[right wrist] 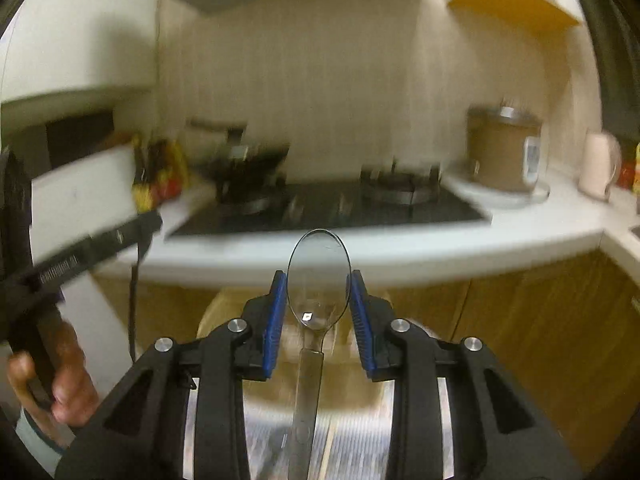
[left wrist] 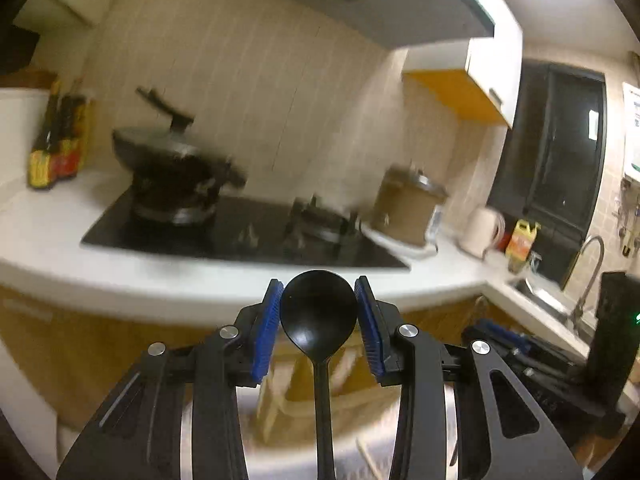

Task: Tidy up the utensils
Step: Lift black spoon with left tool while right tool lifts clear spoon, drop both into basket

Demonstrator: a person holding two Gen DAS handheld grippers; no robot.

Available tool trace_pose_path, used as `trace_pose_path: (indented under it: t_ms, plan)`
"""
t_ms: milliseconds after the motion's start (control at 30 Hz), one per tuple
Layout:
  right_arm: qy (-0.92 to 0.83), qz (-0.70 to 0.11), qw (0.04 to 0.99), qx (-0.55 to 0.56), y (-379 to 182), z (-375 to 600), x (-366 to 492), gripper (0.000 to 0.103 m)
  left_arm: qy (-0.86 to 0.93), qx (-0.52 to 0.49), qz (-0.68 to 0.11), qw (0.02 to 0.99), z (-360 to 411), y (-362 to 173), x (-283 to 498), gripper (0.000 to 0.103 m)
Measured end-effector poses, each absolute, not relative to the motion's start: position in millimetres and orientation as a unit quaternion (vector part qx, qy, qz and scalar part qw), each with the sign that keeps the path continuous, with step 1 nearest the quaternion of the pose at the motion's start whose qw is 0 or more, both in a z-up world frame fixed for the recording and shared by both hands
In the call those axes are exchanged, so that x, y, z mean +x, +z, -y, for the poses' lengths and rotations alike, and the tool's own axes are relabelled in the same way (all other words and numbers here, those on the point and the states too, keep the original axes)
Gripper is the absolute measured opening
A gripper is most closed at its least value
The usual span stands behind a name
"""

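Note:
My left gripper [left wrist: 319,294] is shut on the bowl of a black plastic spoon [left wrist: 318,312], its handle running back toward the camera. My right gripper [right wrist: 319,290] is shut on the bowl of a shiny metal spoon [right wrist: 319,280], handle also pointing back. Both are held in the air in front of the white kitchen counter [left wrist: 120,276], which also shows in the right wrist view [right wrist: 400,248]. The left gripper and the hand holding it show at the left edge of the right wrist view [right wrist: 60,272].
A black gas hob [left wrist: 240,232] sits in the counter with a dark wok [left wrist: 168,160] on its left burner. Sauce bottles [left wrist: 56,148] stand at the left. A brown rice cooker [left wrist: 408,208], a white kettle [left wrist: 480,228] and a sink tap [left wrist: 588,276] are at the right. Wooden cabinet doors [right wrist: 540,340] lie below.

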State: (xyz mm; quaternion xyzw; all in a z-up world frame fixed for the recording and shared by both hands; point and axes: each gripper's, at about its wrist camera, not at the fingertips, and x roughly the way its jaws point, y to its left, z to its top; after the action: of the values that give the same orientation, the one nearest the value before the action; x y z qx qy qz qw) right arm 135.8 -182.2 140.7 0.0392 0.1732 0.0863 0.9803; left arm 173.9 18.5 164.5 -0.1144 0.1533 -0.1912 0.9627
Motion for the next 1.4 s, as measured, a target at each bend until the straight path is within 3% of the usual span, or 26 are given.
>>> trace_pose_path:
  t_ms: [333, 833, 967, 1000, 1100, 1400]
  plan:
    - [0.015, -0.076, 0.996, 0.044, 148, 195, 200, 0.029, -0.196, -0.147, -0.111, 0.963, -4, 145, 237, 0.035]
    - [0.011, -0.092, 0.996, 0.000, 97, 182, 205, 0.029, -0.172, -0.137, -0.129, 0.967, -7, 98, 251, 0.036]
    - [0.024, -0.108, 0.994, 0.008, 91, 187, 191, 0.029, -0.183, -0.146, -0.152, 0.960, -15, 93, 244, 0.050]
    - [0.030, -0.115, 0.993, 0.013, 91, 190, 187, 0.032, -0.188, -0.148, -0.156, 0.958, -18, 93, 242, 0.051]
    - [0.050, -0.133, 0.989, 0.029, 91, 198, 175, 0.058, -0.193, -0.156, -0.175, 0.953, -30, 93, 232, 0.051]
    - [0.054, -0.236, 0.968, 0.059, 88, 230, 141, 0.058, -0.199, -0.126, -0.265, 0.935, -39, 93, 183, 0.051]
